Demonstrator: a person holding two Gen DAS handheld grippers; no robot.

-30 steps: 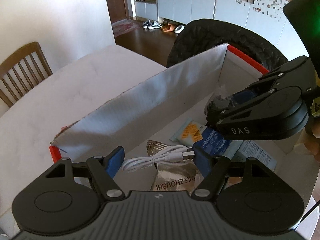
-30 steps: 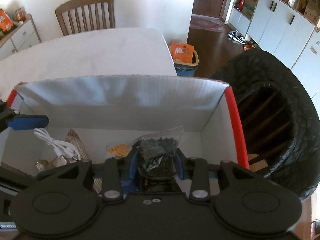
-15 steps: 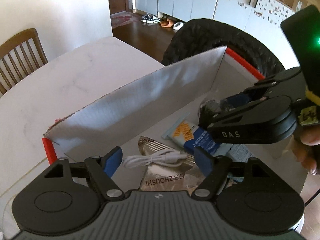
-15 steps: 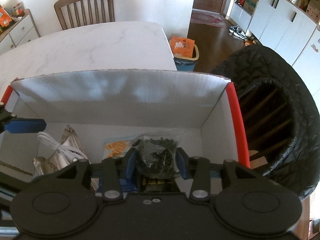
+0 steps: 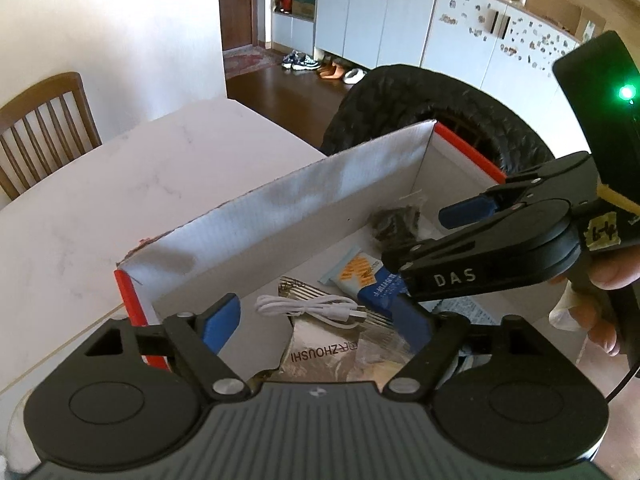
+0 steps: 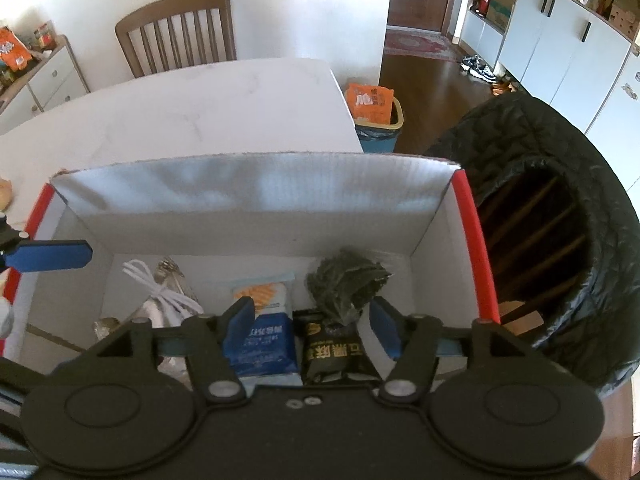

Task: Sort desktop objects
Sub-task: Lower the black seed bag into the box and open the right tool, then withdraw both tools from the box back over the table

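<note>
A white cardboard box [image 6: 256,160] with red edges stands on the table. In it lie a white cable [image 5: 312,308] on a silver packet [image 5: 340,344], a blue and orange packet [image 6: 264,332], a black packet [image 6: 332,354] and a clear bag of dark bits [image 6: 344,284]. My right gripper [image 6: 312,322] hovers over the box's right end. Its jaws are opening, and the dark bag rests on the box floor between them, untouched by the pads. My left gripper [image 5: 316,320] hangs above the cable, jaws opening with nothing gripped.
A black quilted round basket [image 6: 560,200] stands just right of the box. The white table [image 6: 200,108] stretches beyond the box's far wall to a wooden chair [image 6: 176,28]. A bin holding an orange packet [image 6: 376,116] sits on the floor past the table's corner.
The right jaws spread and let go of the dark bag, which dropped onto the box floor. The left gripper rose a little and its jaws widened.
</note>
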